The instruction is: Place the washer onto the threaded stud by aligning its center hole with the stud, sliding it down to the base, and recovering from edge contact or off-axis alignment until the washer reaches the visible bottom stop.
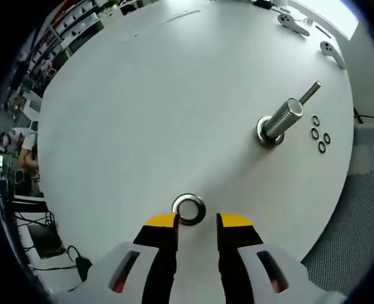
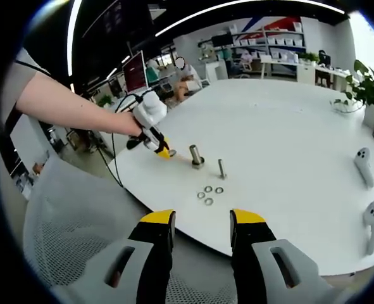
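Note:
A large steel washer (image 1: 188, 209) lies flat on the white table (image 1: 174, 107), just ahead of my left gripper (image 1: 197, 221). That gripper is open, its yellow-tipped jaws standing on either side of the washer's near edge without holding it. The threaded stud (image 1: 281, 120) stands upright on its round base farther off to the right, and in the right gripper view it (image 2: 196, 156) sits near the table's left edge. There a person's hand holds the left gripper (image 2: 163, 151) low to the table beside the stud. My right gripper (image 2: 201, 221) is open with nothing in it, back from the table edge.
A thin pin (image 1: 310, 93) stands beyond the stud (image 2: 222, 168). Several small washers (image 1: 319, 135) lie next to it (image 2: 209, 193). Two white controllers (image 2: 362, 166) rest at the right. A mesh chair (image 2: 66, 234) is below the table edge, and a potted plant (image 2: 370, 88) sits far right.

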`<state>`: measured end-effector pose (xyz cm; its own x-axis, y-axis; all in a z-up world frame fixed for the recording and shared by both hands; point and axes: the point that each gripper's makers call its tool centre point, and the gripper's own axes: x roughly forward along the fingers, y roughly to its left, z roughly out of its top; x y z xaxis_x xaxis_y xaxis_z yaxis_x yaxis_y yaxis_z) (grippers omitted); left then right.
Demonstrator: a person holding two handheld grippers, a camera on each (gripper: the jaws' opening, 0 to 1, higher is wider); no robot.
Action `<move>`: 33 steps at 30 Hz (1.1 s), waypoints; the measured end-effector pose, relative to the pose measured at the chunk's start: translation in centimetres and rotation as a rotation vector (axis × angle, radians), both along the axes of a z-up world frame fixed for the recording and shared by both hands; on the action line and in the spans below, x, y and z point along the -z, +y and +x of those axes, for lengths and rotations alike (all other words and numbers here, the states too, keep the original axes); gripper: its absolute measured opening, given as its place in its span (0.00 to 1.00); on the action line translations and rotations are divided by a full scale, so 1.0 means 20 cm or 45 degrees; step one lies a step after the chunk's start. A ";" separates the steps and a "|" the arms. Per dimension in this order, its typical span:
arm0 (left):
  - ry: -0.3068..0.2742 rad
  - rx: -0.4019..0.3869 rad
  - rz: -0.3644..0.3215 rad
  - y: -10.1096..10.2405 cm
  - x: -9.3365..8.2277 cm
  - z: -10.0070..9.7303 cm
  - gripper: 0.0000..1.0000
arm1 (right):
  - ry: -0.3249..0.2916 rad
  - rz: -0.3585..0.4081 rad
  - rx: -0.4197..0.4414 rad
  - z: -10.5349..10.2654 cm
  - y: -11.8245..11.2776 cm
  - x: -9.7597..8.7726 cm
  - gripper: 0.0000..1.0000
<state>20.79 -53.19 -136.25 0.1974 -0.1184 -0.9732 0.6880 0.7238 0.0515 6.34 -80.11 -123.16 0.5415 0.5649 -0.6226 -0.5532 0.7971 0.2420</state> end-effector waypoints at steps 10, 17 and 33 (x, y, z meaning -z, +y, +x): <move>0.004 -0.043 0.009 0.04 0.03 0.07 0.24 | 0.009 -0.008 -0.010 -0.01 0.00 0.01 0.37; 0.055 -0.091 -0.046 0.03 0.04 0.07 0.21 | 0.010 -0.006 -0.013 -0.01 0.01 0.01 0.36; 0.179 -0.083 0.055 0.00 0.06 0.01 0.21 | 0.009 0.000 -0.015 -0.01 0.01 0.01 0.36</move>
<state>21.07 -53.13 -137.39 0.0645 -0.0670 -0.9957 0.6425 0.7663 -0.0100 6.19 -79.89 -123.27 0.5303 0.5715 -0.6263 -0.5608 0.7904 0.2464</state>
